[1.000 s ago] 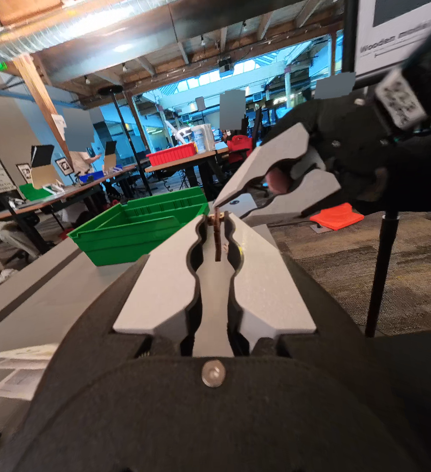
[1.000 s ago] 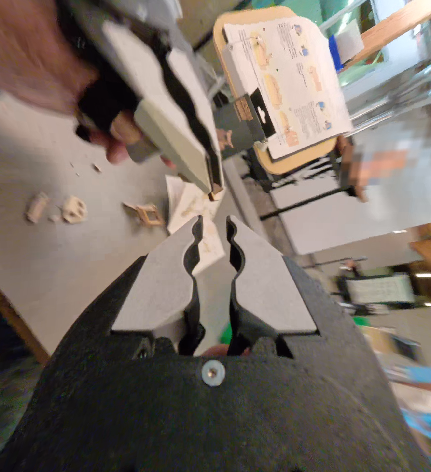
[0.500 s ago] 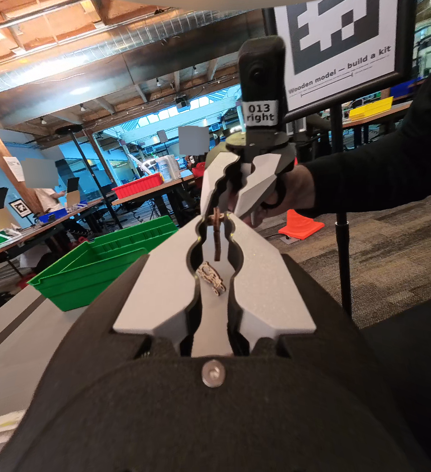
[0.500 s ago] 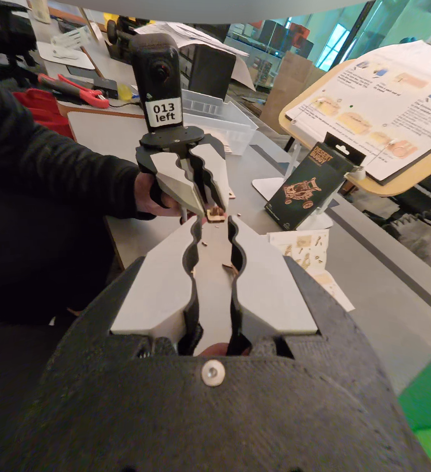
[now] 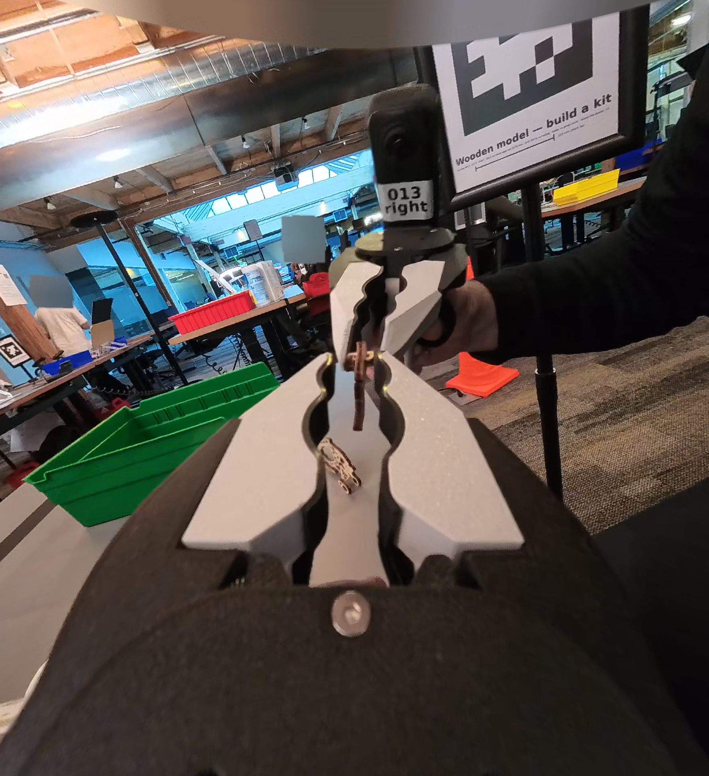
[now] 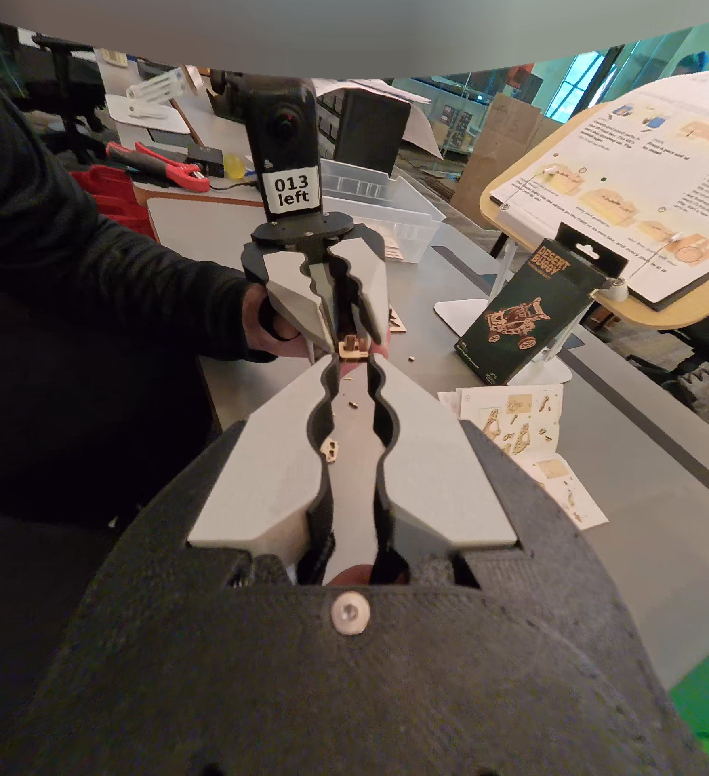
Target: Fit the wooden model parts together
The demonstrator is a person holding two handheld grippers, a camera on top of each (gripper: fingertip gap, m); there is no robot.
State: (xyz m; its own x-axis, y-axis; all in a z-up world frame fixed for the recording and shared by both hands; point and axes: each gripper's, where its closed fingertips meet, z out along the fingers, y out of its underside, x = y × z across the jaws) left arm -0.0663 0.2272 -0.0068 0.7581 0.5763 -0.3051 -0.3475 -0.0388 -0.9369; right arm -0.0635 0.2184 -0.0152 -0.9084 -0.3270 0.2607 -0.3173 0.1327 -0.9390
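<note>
My right gripper (image 6: 353,360) pinches a small pale wooden piece (image 6: 352,350), flat slotted plates crossed into a tiny block, held in the air above the grey table (image 6: 436,361). My left gripper (image 5: 354,363) meets it tip to tip, jaws narrow; I cannot tell whether its pads press the wood.

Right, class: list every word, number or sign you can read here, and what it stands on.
I name the bearers, not their writing.
White label, left tool's camera: legible.
White label, right tool's camera: legible.
Framed marker sign: large line legible.
Dark kit box: title legible.
Instruction page: blurred.
Parts leaflet: too small.
</note>
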